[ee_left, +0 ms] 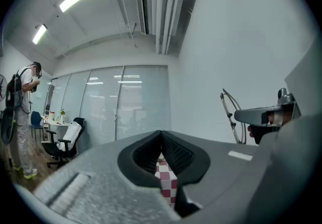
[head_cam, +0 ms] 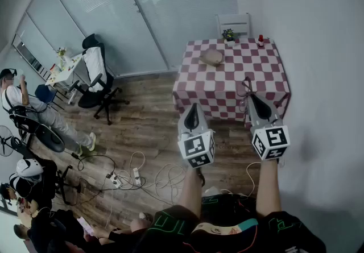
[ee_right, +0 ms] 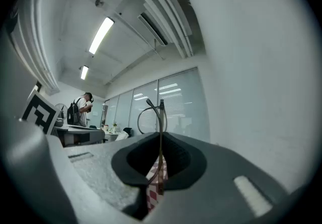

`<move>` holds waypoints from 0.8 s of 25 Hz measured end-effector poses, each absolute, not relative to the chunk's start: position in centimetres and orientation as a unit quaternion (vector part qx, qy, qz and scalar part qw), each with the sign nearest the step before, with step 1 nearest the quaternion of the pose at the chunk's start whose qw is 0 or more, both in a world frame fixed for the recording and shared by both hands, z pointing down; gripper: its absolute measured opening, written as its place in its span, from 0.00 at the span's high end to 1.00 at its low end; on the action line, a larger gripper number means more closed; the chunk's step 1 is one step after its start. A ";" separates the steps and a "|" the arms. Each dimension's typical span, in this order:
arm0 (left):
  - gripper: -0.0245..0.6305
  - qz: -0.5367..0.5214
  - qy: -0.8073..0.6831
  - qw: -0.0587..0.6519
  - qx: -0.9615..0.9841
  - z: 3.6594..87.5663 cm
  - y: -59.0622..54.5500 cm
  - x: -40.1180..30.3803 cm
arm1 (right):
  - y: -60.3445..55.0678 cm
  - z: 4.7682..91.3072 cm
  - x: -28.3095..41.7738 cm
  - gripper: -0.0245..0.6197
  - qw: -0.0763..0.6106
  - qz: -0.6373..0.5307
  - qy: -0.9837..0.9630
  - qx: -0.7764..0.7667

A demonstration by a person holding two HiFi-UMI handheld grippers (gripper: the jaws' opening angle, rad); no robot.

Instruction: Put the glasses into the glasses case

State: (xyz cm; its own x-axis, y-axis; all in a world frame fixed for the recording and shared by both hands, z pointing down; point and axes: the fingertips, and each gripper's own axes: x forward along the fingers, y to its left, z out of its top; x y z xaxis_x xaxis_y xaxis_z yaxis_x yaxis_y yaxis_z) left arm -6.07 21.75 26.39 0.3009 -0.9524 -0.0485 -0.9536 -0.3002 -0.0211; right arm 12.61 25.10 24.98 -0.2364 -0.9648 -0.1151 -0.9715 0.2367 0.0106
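Note:
A thin-framed pair of glasses (head_cam: 246,87) is pinched in my right gripper (head_cam: 251,97), which is shut on it and held level over the near edge of the checkered table (head_cam: 267,78). In the right gripper view the glasses (ee_right: 152,113) stick up past the closed pads. The left gripper view shows the same glasses (ee_left: 232,115) off to its right. The tan oval glasses case (head_cam: 211,57) lies farther back on the table, left of centre. My left gripper (head_cam: 192,107) hovers in front of the table's near left corner, jaws together and nothing in them (ee_left: 161,135).
A small potted plant (head_cam: 229,34) and a red bottle (head_cam: 261,39) stand at the table's far edge, with a white chair (head_cam: 234,21) behind. A white wall runs along the right. Cables (head_cam: 136,175) lie on the wooden floor; an office chair (head_cam: 95,78) and people are at left.

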 end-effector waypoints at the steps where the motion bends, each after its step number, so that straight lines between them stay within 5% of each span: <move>1: 0.95 0.014 0.591 0.025 -0.806 26.2 21.8 -6.0 | 25.2 24.5 12.8 0.93 0.046 0.044 0.781 -0.621; 20: 0.95 0.022 0.586 0.048 -0.809 24.6 20.2 -4.9 | 23.2 23.8 16.2 0.93 0.053 0.040 0.766 -0.639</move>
State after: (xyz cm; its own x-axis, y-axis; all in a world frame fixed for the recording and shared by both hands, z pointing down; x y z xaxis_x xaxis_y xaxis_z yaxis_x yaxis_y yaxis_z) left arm -4.89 20.20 24.57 0.3120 -0.9457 -0.0910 -0.9499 -0.3084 -0.0516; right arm 16.24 23.21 23.81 -0.1777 -0.9752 -0.1319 -0.9836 0.1801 -0.0068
